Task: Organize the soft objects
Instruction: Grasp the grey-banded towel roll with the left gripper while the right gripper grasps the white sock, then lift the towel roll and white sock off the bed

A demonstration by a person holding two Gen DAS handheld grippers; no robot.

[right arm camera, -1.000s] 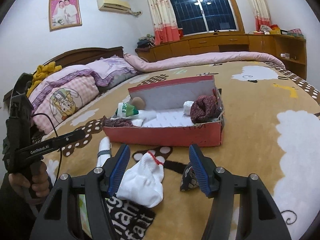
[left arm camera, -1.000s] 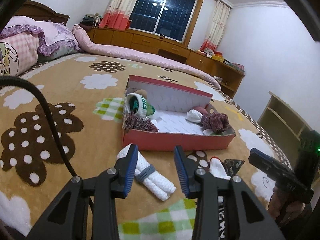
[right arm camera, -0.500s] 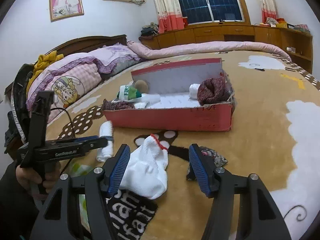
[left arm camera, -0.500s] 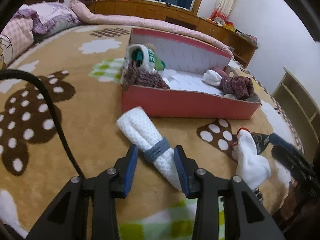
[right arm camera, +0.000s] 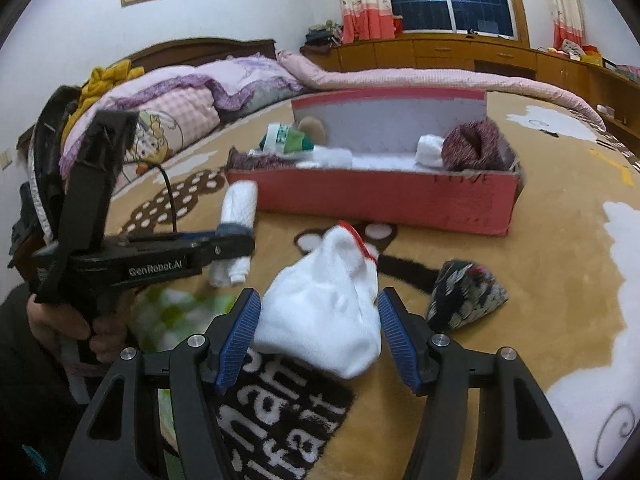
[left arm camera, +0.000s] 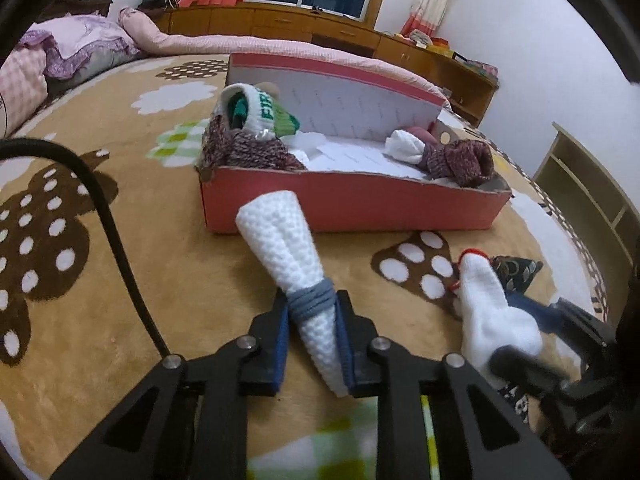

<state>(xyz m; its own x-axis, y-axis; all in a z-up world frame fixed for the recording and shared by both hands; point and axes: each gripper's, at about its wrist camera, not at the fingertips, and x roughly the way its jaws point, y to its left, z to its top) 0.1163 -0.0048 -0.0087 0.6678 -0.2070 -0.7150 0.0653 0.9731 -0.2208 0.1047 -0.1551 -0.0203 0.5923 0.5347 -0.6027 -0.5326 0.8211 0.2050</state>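
Note:
A rolled white towel with a grey band (left arm camera: 294, 264) lies on the bed in front of a red box (left arm camera: 360, 204). My left gripper (left arm camera: 312, 344) is shut on the towel at its banded end; it also shows in the right wrist view (right arm camera: 236, 236). A white sock with a red cuff (right arm camera: 324, 304) lies between the open fingers of my right gripper (right arm camera: 320, 340); the pads stand beside it, apart from it. A dark patterned sock (right arm camera: 466, 292) lies to its right. The red box (right arm camera: 380, 200) holds several rolled socks.
The brown patterned blanket (left arm camera: 120, 280) covers the bed. Pink pillows (right arm camera: 168, 108) and a rolled pink quilt (right arm camera: 400, 76) lie at the far side. Wooden cabinets (left arm camera: 304, 28) run along the window wall. A black cable (left arm camera: 104, 208) crosses the left view.
My left gripper moved forward and shut on the banded white towel. My right gripper moved forward so its open fingers straddle the white sock.

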